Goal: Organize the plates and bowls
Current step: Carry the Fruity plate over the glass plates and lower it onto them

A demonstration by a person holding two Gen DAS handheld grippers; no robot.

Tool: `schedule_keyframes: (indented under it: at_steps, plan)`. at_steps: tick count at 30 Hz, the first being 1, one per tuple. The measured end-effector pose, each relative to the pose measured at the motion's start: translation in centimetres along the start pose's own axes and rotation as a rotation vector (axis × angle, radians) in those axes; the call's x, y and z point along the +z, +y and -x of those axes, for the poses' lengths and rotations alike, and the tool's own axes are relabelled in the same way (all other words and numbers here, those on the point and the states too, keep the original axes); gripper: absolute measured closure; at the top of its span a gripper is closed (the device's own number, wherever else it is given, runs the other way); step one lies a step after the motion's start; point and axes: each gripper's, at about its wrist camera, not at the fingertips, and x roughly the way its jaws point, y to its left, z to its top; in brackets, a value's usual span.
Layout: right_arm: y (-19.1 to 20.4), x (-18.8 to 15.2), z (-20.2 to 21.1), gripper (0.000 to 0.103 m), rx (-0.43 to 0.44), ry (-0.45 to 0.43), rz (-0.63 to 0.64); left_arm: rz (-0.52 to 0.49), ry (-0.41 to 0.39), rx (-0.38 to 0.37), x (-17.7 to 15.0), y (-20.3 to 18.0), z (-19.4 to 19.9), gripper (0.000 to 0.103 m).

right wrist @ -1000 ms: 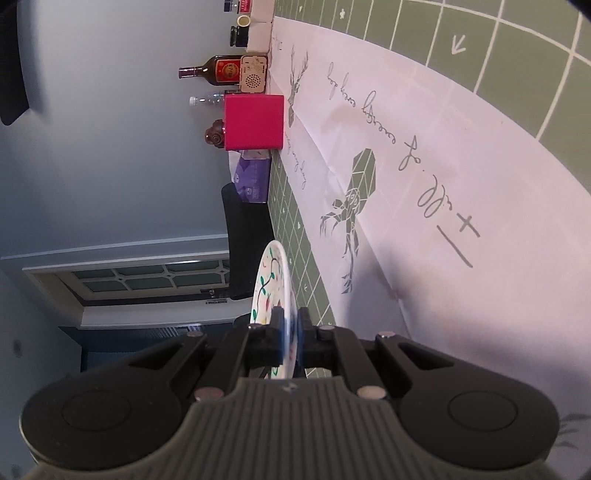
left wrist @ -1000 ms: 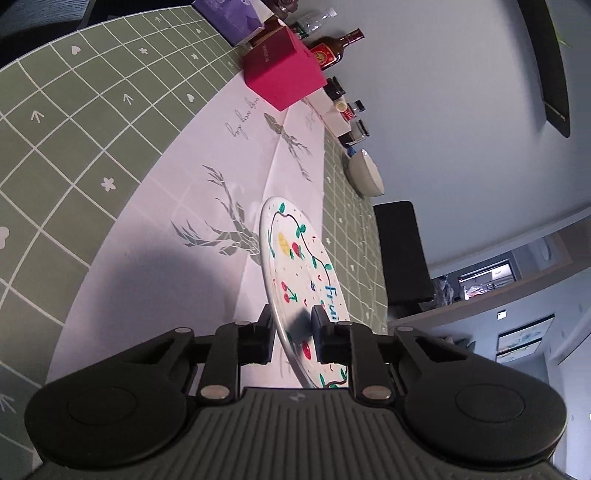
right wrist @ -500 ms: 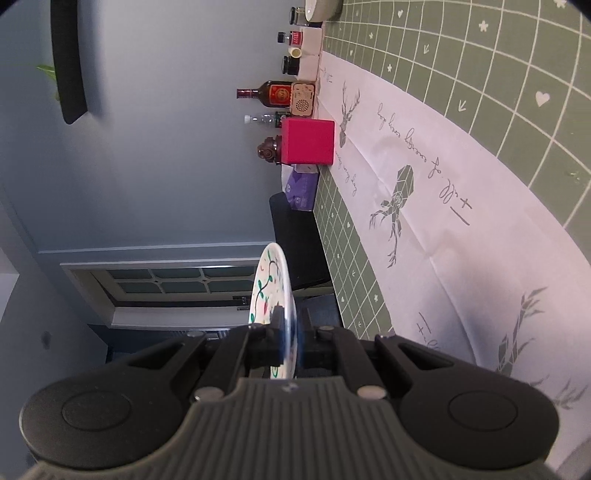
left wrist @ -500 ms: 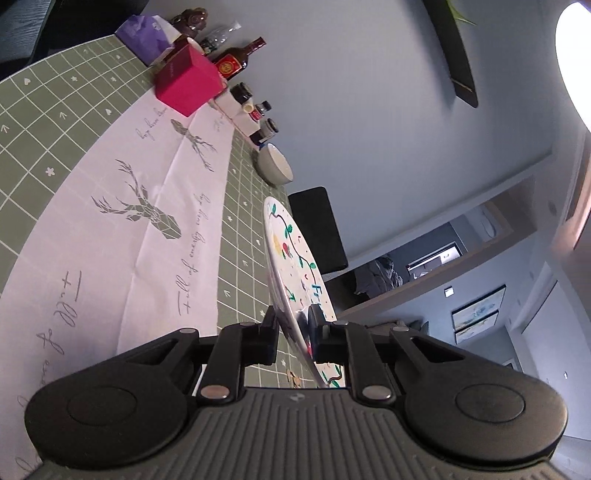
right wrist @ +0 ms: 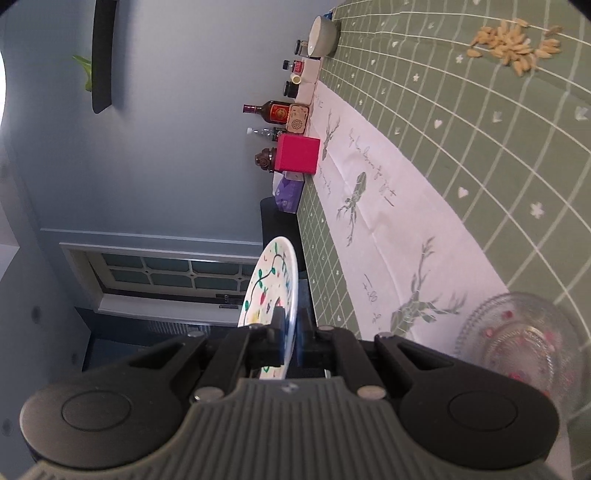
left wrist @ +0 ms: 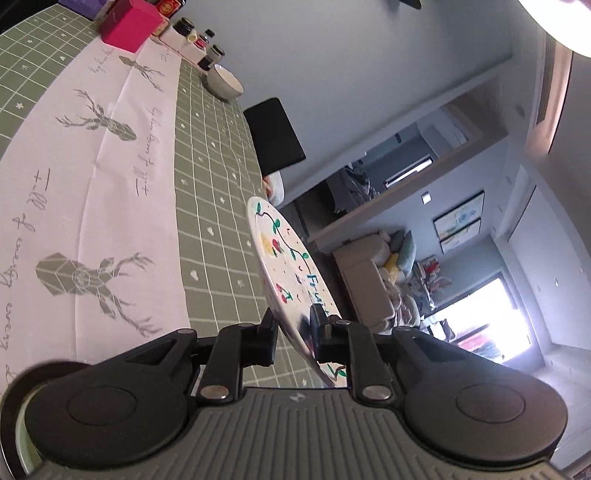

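Both tongs (left wrist: pixel 293 325) (right wrist: pixel 290 325) now hold the plate (left wrist: pixel 284 266) higher above the tablecloth (left wrist: pixel 207 206).

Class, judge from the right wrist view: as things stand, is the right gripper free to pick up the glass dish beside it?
Probably not: the right gripper is shut on a painted plate, so the glass dish must wait, though nothing blocks it.

Each camera sits just behind its own tool, looking forward along the two fingers. The left wrist view, rolled sideways, looks across the worktop (left wrist: pixel 207 206) toward the far wall and a living room. The right wrist view, rolled the opposite way, faces that wall too. Both share the pink box (left wrist: pixel 129 24) (right wrist: pixel 298 153), grey bowl (left wrist: pixel 223 83) (right wrist: pixel 322 36) and deer-print runner (left wrist: pixel 107 122) (right wrist: pixel 369 192).
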Motion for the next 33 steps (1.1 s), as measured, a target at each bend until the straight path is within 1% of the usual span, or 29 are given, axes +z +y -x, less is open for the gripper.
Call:
schedule_keyframes:
  at_steps: [4,7,9,11,13,15,17,19,22,25,27,29,31,33]
  plan:
    - [-3.5,-2.1,3.0,0.099,0.014,-0.029,-0.041,-0.066,0.078,0.011,-2.7,-0.3,-1.2,0.080]
    - [-5.7,-3.2,4.6,0.100,0.018,-0.056,-0.058,-0.096,0.134,0.024,-3.9,0.0,-2.1,0.077]
    - [-6.6,-3.8,5.3,0.099,0.013,-0.071,-0.058,-0.109,0.171,0.048,-4.6,0.1,-2.7,0.074]
    - [-7.1,-4.1,5.7,0.099,-0.002,-0.083,-0.028,-0.094,0.202,0.063,-5.0,0.6,-3.3,0.073]
    - [-7.5,-4.3,5.7,0.099,-0.031,-0.086,-0.009,-0.098,0.224,0.096,-5.3,0.7,-3.8,0.071]
    - [-8.4,-4.4,5.4,0.100,-0.049,-0.079,-0.036,-0.092,0.247,0.136,-5.5,1.0,-4.3,0.070]
    - [-9.5,-4.5,5.1,0.099,-0.060,-0.066,-0.073,-0.057,0.280,0.165,-5.6,1.6,-4.8,0.071]
    - [-10.6,-4.5,5.0,0.099,-0.055,-0.059,-0.112,-0.050,0.300,0.160,-5.5,2.0,-5.1,0.072]
    - [-11.9,-4.4,5.3,0.099,0.002,-0.060,-0.179,-0.061,0.305,0.155,-5.5,1.8,-5.2,0.071]
    - [-12.2,-4.3,5.8,0.099,0.014,-0.063,-0.185,-0.108,0.313,0.173,-5.7,1.2,-5.3,0.066]
    - [-12.6,-4.1,6.1,0.099,0.030,-0.063,-0.204,-0.154,0.315,0.187,-6.0,0.4,-5.4,0.060]
    - [-13.0,-4.0,6.3,0.098,0.035,-0.056,-0.217,-0.215,0.319,0.184,-6.3,-0.2,-5.6,0.046]
    - [-13.4,-4.0,6.5,0.098,0.037,-0.051,-0.237,-0.242,0.320,0.181,-6.6,-0.5,-5.5,0.043]
    - [-13.9,-4.0,6.6,0.098,0.039,-0.043,-0.270,-0.251,0.318,0.194,-6.6,-0.6,-5.4,0.042]
